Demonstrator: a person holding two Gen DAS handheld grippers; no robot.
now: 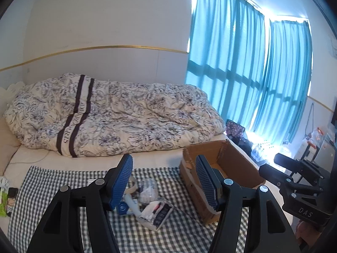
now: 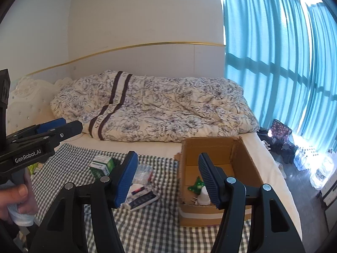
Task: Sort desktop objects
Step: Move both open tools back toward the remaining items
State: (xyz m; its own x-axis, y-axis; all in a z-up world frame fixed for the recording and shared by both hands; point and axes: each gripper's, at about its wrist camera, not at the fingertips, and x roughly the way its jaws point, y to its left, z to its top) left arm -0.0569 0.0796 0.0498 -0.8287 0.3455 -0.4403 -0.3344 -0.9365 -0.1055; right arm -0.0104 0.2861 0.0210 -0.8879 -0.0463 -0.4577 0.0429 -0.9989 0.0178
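My left gripper (image 1: 164,181) is open and hovers over a small heap on the checked cloth (image 1: 63,179). The heap holds a clear plastic bag (image 1: 148,189), a tape roll (image 1: 132,186), a blue item (image 1: 123,207) and a flat dark-patterned pack (image 1: 161,213). To its right stands an open cardboard box (image 1: 238,162). My right gripper (image 2: 167,179) is also open, above the gap between the flat pack (image 2: 143,198) and the box (image 2: 221,149). Inside the box lie a green wrapper (image 2: 197,184) and a white plug (image 2: 203,196). A green carton (image 2: 103,165) lies further left on the cloth.
A flowered duvet (image 1: 118,116) fills the bed behind the cloth. Teal curtains (image 2: 280,63) hang at the right, with bags and clutter on the floor (image 2: 282,145) below them. A green packet (image 1: 3,202) lies at the cloth's left edge. A hand (image 2: 19,194) holds the left gripper.
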